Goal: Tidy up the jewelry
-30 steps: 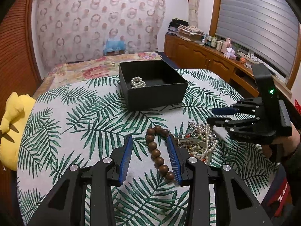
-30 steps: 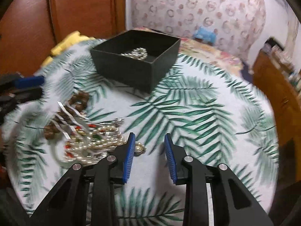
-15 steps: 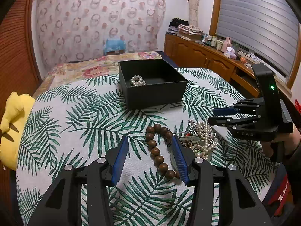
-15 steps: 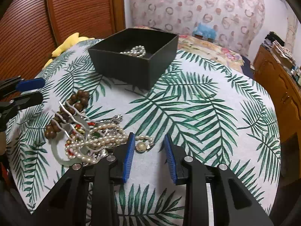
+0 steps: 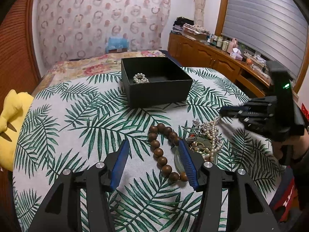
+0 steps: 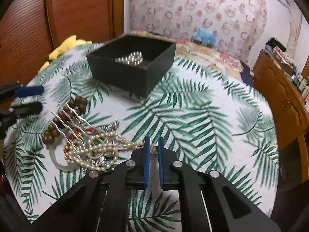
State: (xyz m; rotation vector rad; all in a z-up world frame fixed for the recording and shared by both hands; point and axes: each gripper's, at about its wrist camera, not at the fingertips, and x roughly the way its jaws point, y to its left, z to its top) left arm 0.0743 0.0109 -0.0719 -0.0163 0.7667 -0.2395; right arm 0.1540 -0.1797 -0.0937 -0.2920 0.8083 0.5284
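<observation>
The right gripper (image 6: 153, 149) has pinched the round clasp of the pearl necklace (image 6: 108, 147), whose strand trails into the tangled jewelry pile (image 6: 87, 147) near the tabletop's near edge. The left gripper (image 5: 152, 158) hovers with its jaws opening around the wooden bead bracelet (image 5: 164, 150), its pads not pressing on it. Only one pearl bracelet (image 5: 141, 78) lies in the black box (image 5: 160, 94) toward the far edge, so most sorting remains. A silver hair comb (image 6: 71, 119) and a pale jade bangle (image 6: 58, 160) are knotted in the heap and may snag the necklace as it lifts.
</observation>
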